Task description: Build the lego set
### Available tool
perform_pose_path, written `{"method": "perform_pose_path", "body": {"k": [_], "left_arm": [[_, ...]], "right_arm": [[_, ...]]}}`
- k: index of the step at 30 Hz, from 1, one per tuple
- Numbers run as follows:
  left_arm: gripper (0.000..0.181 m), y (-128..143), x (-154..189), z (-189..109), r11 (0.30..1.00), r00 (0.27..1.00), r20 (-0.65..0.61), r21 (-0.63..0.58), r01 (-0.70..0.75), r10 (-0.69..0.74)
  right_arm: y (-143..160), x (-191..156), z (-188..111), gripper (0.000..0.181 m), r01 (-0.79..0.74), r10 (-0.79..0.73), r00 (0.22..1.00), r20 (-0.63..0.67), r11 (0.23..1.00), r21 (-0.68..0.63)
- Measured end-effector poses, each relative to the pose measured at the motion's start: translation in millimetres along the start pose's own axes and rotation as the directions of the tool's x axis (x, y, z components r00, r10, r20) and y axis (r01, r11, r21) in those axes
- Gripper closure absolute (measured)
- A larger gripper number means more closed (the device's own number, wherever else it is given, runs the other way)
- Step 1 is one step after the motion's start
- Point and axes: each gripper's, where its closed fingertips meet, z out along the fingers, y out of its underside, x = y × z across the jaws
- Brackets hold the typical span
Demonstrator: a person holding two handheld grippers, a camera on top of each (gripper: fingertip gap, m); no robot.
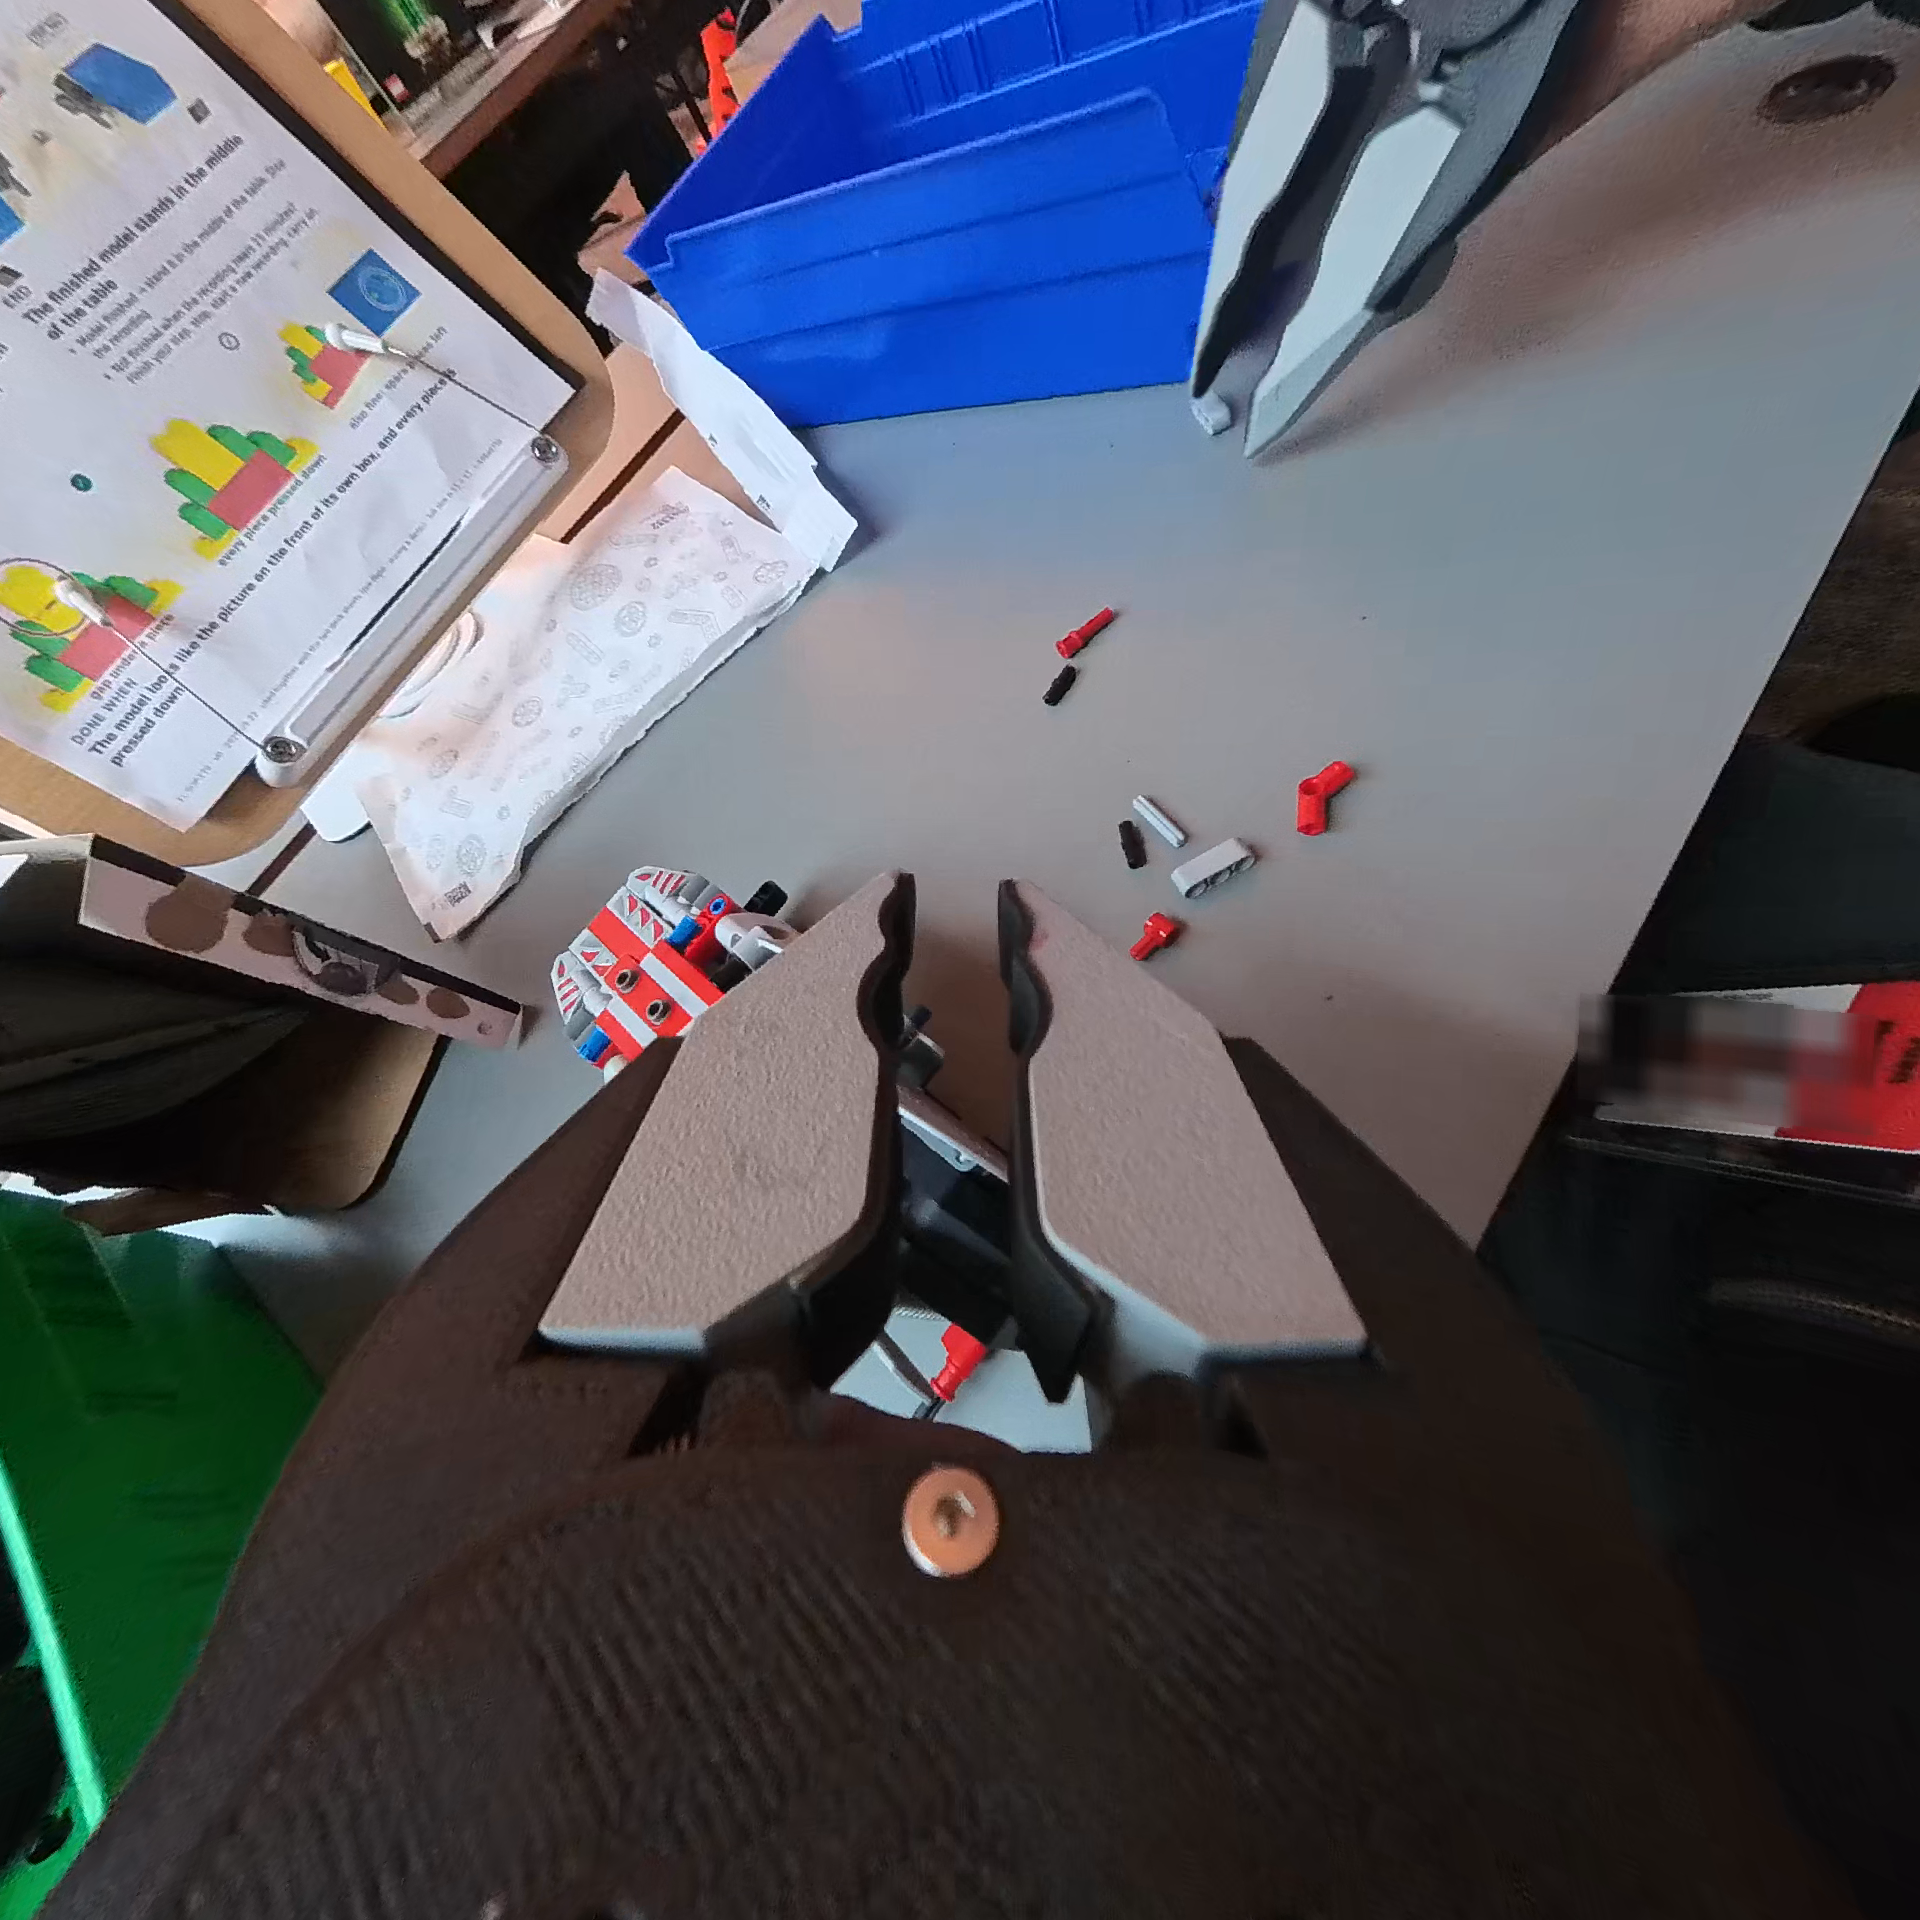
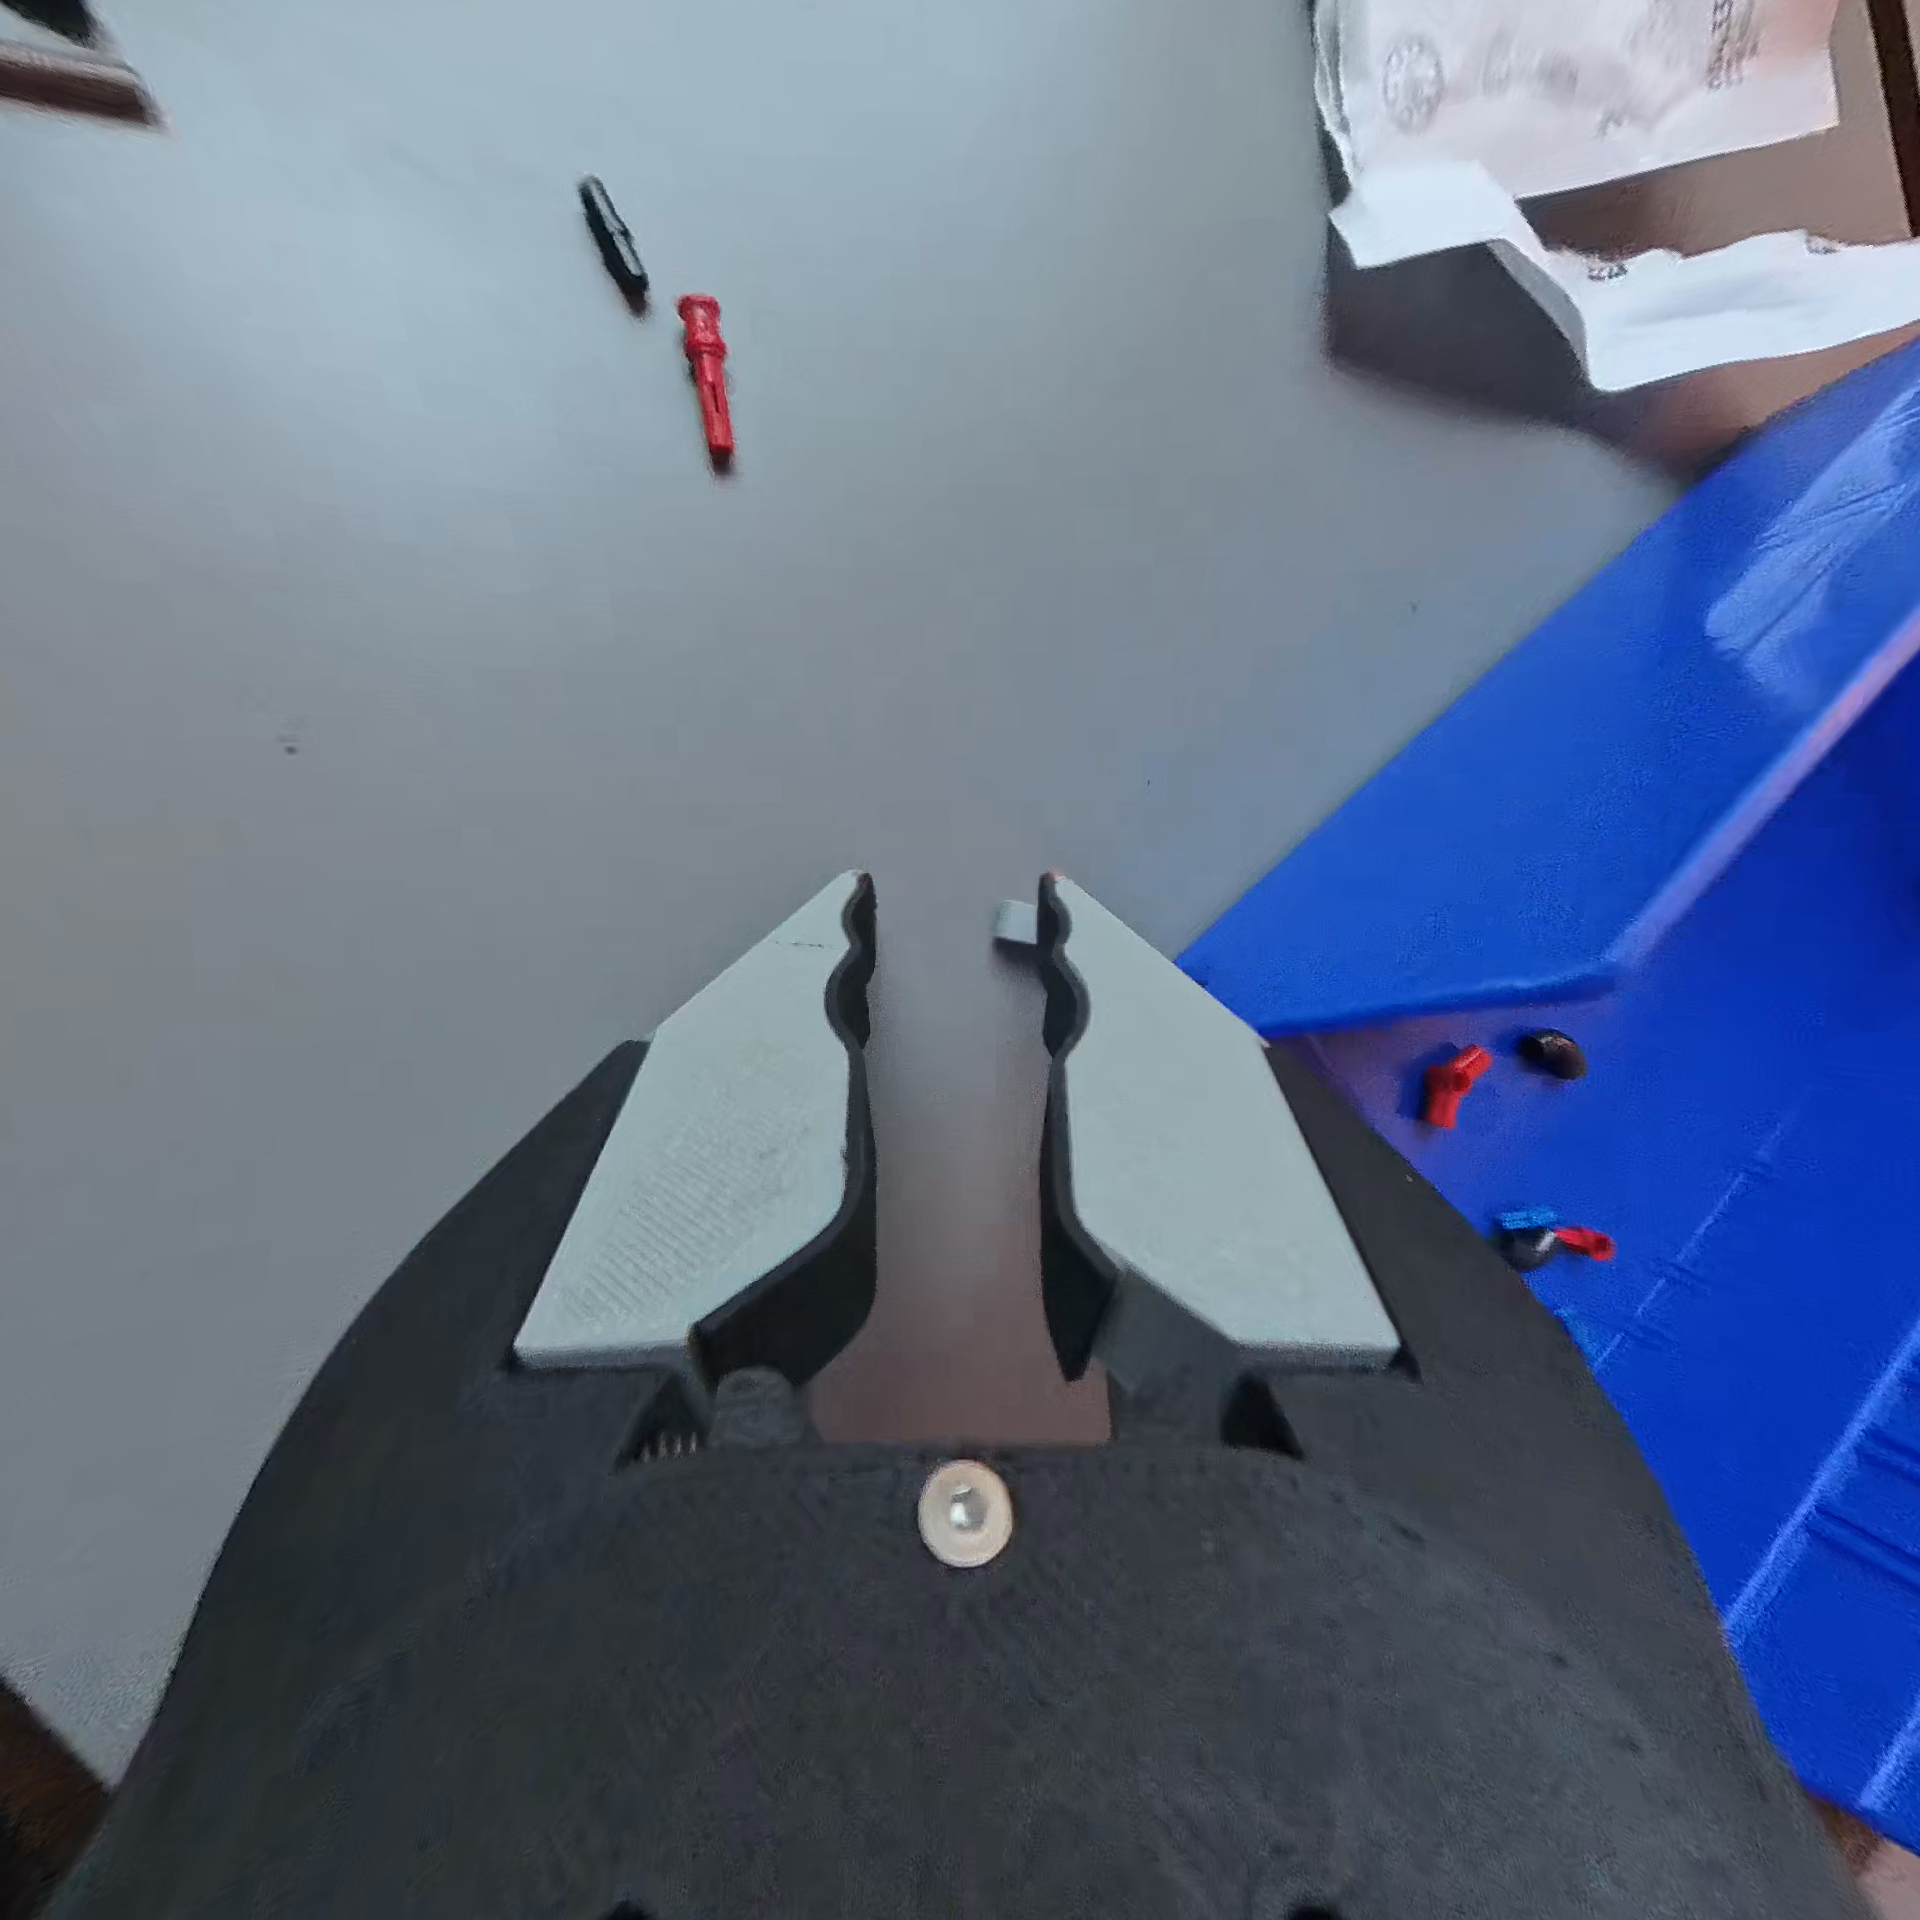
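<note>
A partly built red, white and grey lego model (image 1: 636, 977) lies on the grey table (image 1: 1351, 582), reaching under my left gripper (image 1: 956, 902). The jaws stand narrowly apart with grey and black parts of the model between them, and look shut on it. Loose parts lie ahead: a red pin (image 1: 1084, 632), a black pin (image 1: 1059, 686), a red angled connector (image 1: 1322, 798) and a grey three-hole beam (image 1: 1211, 868). My right gripper (image 2: 956, 899) is open, low over the table next to the blue bin (image 2: 1662, 810). A small grey piece (image 2: 1013, 925) sits at its right fingertip.
The blue bin (image 1: 935, 260) holds a few small red, black and blue parts (image 2: 1455, 1081). An instruction sheet on a wooden board (image 1: 239, 436) and a torn paper bag (image 1: 582, 675) lie at the left. A green box (image 1: 125, 1455) is near left. The table edge runs along the right. My hands' fingertips stand some 25 cm from each other. Between my right fingertips and the black pin (image 1: 1059, 686) there is roughly 12 cm. It turns up in the right wrist view (image 2: 611, 243) as well. The red angled connector (image 1: 1322, 798) sits 12 cm or so from the ends of my left fingers.
</note>
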Motion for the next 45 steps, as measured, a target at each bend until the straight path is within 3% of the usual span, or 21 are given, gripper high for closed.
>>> {"method": "perform_pose_path", "body": {"k": [5, 10, 14, 16, 18, 23, 32, 41, 45], "left_arm": [[0.167, 0, -2, -2, 1.0, 1.0, 0.001, 0.005, 0.006, -0.006], [0.167, 1, -3, -2, 1.0, 1.0, 0.002, 0.003, 0.01, -0.01], [0.167, -2, -3, -4, 1.0, 1.0, 0.005, 0.009, 0.003, -0.003], [0.167, -4, -3, -5, 1.0, 1.0, 0.007, 0.015, 0.005, -0.005], [0.167, -5, -2, -6, 1.0, 1.0, 0.007, 0.017, 0.001, -0.002], [0.167, -7, -4, -8, 1.0, 1.0, 0.011, 0.022, 0.0, -0.001], [0.167, -2, -1, -4, 1.0, 1.0, -0.006, 0.006, 0.001, -0.001], [0.168, -1, 3, -2, 1.0, 1.0, -0.014, -0.002, -0.005, 0.005], [0.168, -2, 4, -2, 1.0, 1.0, -0.014, 0.0, -0.005, 0.005]], "right_arm": [[8, 13, 4, 0.149, -0.04, 0.033, 0.996, -0.083, 0.996, -0.086], [12, 13, 8, 0.16, -0.193, 0.19, 0.981, -0.035, 0.976, -0.106], [14, 14, 7, 0.159, -0.216, 0.212, 0.976, -0.05, 0.971, -0.102], [16, 10, 6, 0.156, -0.262, 0.263, 0.965, -0.009, 0.959, -0.107], [14, -2, 5, 0.171, -0.285, 0.294, 0.953, 0.078, 0.952, -0.108], [8, -18, -1, 0.161, -0.222, 0.235, 0.959, 0.156, 0.97, -0.099], [-11, 6, -27, 0.161, -0.26, 0.254, 0.962, 0.097, 0.964, 0.058], [1, 3, -31, 0.166, -0.262, 0.25, 0.956, 0.15, 0.963, 0.065], [-1, -4, -30, 0.158, -0.245, 0.229, 0.956, 0.183, 0.967, 0.065]]}}
